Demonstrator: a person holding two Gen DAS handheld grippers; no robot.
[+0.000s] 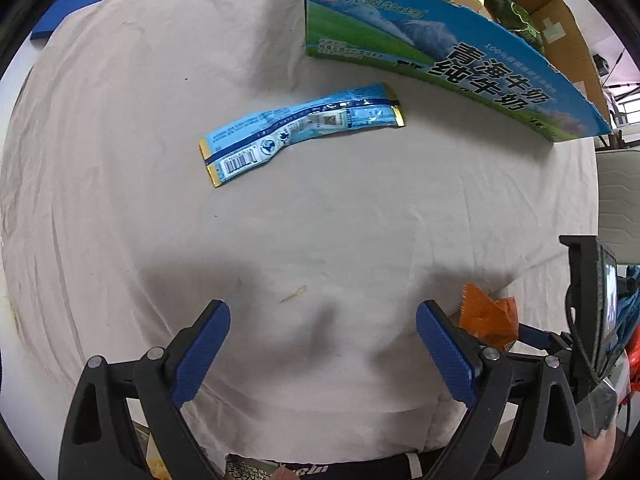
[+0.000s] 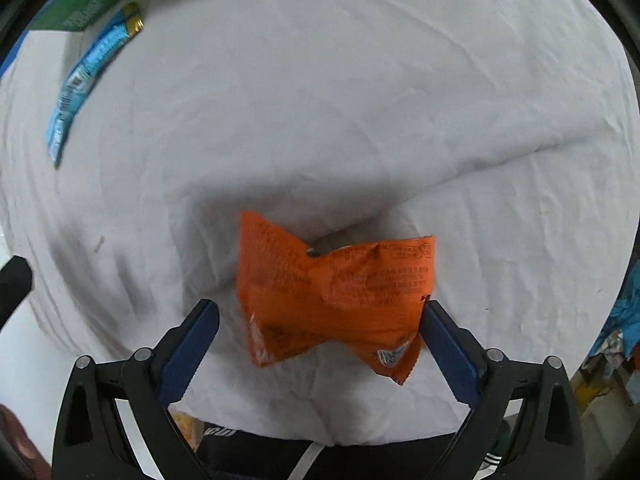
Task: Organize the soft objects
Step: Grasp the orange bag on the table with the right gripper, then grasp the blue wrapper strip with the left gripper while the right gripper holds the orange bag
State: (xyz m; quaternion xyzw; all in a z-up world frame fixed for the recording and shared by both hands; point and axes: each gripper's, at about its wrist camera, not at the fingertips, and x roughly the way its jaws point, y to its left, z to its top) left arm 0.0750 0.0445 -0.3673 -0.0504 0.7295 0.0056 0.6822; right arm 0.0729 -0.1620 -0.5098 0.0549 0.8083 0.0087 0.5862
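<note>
Right hand-held gripper spread wide around a crumpled orange packet on the cloth-covered surface; left hand-held gripper gapes empty. A blue packet lies at 11 o'clock, near the carton box. The creased orange foil, touching only one finger, could slide aside on closing.

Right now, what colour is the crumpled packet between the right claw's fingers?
Orange, with small printed text. The crumpled packet shows best in the right wrist view.
</note>
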